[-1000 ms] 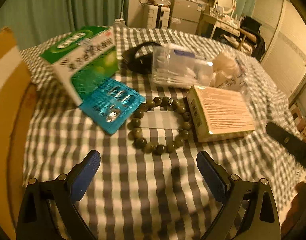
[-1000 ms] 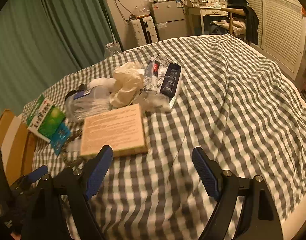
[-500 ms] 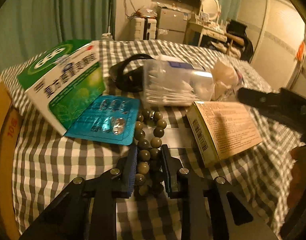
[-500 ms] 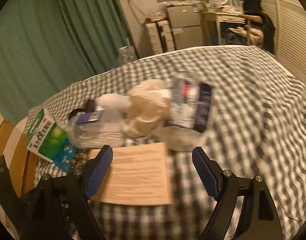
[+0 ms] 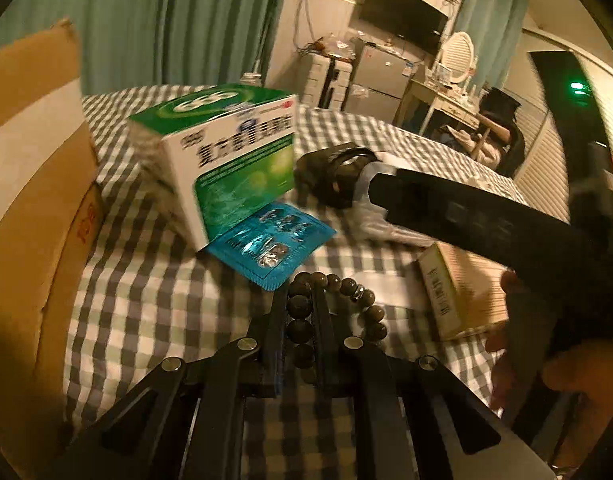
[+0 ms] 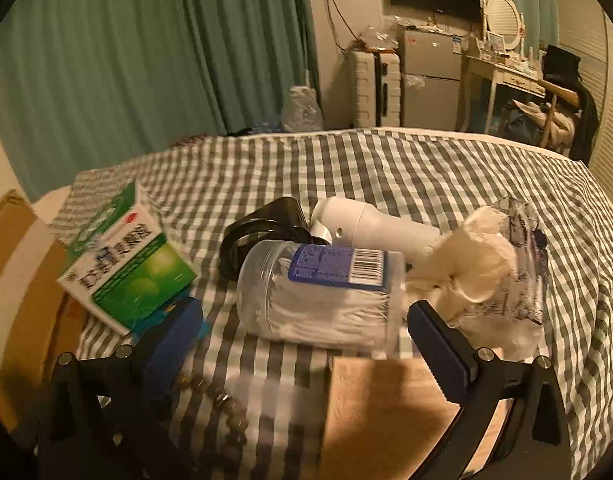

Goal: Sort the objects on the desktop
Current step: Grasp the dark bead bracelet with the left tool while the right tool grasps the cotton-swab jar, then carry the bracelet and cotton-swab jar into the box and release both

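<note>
The left hand-held gripper (image 5: 299, 312) was clamped on one side of the bead bracelet (image 5: 338, 308), which lay on the checked bed (image 5: 146, 280) beside the blue pill pack (image 5: 272, 242). Lifted carelessly, the dangling loop might have snagged that pack. The right hand-held gripper (image 6: 302, 330), jaws opening and empty, risked nudging the clear tub of cotton swabs (image 6: 322, 292).

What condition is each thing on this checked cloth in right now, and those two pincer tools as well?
Left gripper: shut on the bead bracelet.
Bead bracelet: pinched on one side, rest lying on the cloth.
Right gripper: jaws opening, nothing between them.
Cotton swab jar: on its side, lid on.
Green medicine box: closed, resting tilted.
Blue blister pack: flat, partly under the box.
Tan box: closed, flat.
</note>
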The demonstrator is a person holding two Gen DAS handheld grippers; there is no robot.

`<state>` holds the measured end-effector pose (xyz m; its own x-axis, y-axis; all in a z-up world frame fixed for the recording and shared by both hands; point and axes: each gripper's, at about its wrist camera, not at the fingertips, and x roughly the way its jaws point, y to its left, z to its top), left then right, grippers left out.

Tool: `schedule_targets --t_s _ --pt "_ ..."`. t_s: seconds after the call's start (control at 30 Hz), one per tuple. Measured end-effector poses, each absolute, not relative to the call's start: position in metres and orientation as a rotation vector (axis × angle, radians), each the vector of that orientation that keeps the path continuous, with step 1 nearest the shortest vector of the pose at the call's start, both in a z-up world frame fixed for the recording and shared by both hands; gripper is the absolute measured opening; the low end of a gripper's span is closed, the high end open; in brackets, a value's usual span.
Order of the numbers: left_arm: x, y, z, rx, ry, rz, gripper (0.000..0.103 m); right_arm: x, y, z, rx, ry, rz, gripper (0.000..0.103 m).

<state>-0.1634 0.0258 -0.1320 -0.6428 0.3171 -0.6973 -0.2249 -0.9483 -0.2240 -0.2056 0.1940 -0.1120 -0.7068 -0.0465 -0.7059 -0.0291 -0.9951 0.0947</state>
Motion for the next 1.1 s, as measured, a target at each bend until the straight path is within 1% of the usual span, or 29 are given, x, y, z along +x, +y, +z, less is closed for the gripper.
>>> schedule_targets --t_s 0.1,0.17,0.23,0.4,0.67,0.9,1.1 --pt "-0.164 0.02 -0.139 -1.178 -0.18 2.592 0.011 -0.219 0.19 -0.125 1.316 -0.118 -2.919 0.102" --pt "-0.162 0.016 -0.142 -1.189 -0.18 2.592 0.011 -0.222 0.194 -0.133 1.338 -0.194 -2.885 0.103" --pt "-0.156 0.011 -0.142 -1.187 -0.184 2.588 0.011 -0.211 0.201 -0.129 1.288 -0.249 -2.902 0.091" --pt "-0.148 0.011 -0.134 -1.172 -0.196 2.583 0.011 -0.181 0.219 -0.116 1.249 -0.328 -2.828 0.09" --pt "-0.121 0.013 -0.104 -1.124 -0.2 2.576 0.011 -0.122 0.222 -0.083 1.17 -0.342 -2.822 0.09" --pt "-0.095 0.018 -0.071 -1.079 -0.157 2.589 0.011 -0.084 0.224 -0.069 1.168 -0.355 -2.816 0.09" --pt "-0.074 0.015 -0.049 -1.062 -0.17 2.589 0.011 -0.049 0.227 -0.061 1.169 -0.376 -2.814 0.09"
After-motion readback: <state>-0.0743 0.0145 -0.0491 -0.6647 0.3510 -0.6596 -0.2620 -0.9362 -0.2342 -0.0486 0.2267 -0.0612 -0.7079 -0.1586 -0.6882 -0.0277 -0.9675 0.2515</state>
